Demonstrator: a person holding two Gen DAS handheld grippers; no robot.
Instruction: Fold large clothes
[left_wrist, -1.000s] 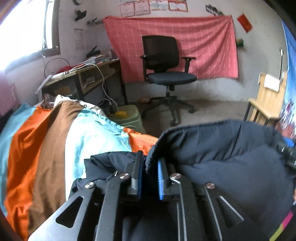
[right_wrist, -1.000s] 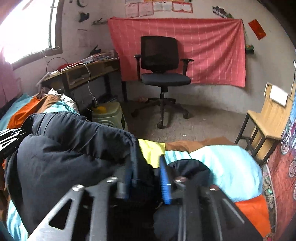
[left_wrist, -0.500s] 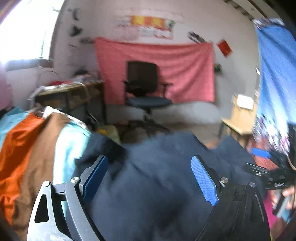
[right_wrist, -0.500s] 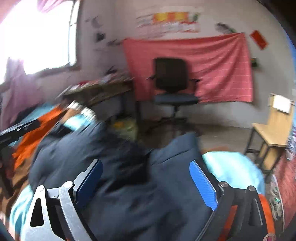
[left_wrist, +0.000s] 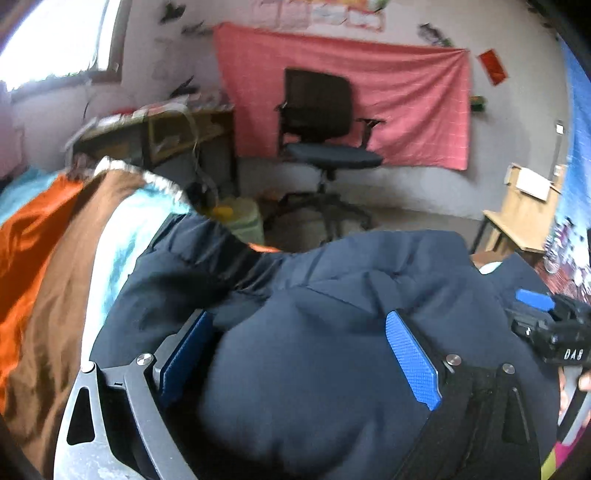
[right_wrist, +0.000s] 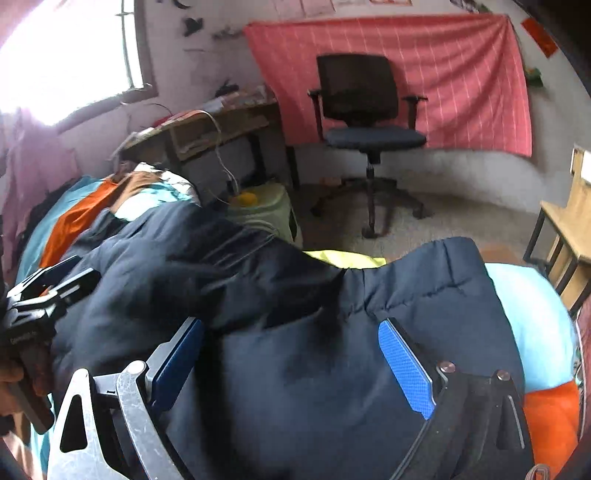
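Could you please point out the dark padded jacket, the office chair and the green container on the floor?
dark padded jacket (right_wrist: 314, 387), right wrist view, on the quilted panel between the fingers.
office chair (right_wrist: 375, 137), right wrist view, on the seat cushion.
green container (right_wrist: 266, 210), right wrist view, on its pale top.

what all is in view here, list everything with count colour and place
padded jacket: one, dark navy, spread on the bed under both grippers
bedcover: one, orange, brown and pale blue stripes, beneath the jacket
office chair: one, black, on the floor by the back wall
wall cloth: one, pink-red, hung behind the chair
desk: one, wooden, cluttered, under the window
stool: one, pale green, on the floor beside the desk
wooden chair: one, light wood, far right
left gripper: one, blue pads, jaws opening over the jacket
right gripper: one, blue pads, open over the jacket
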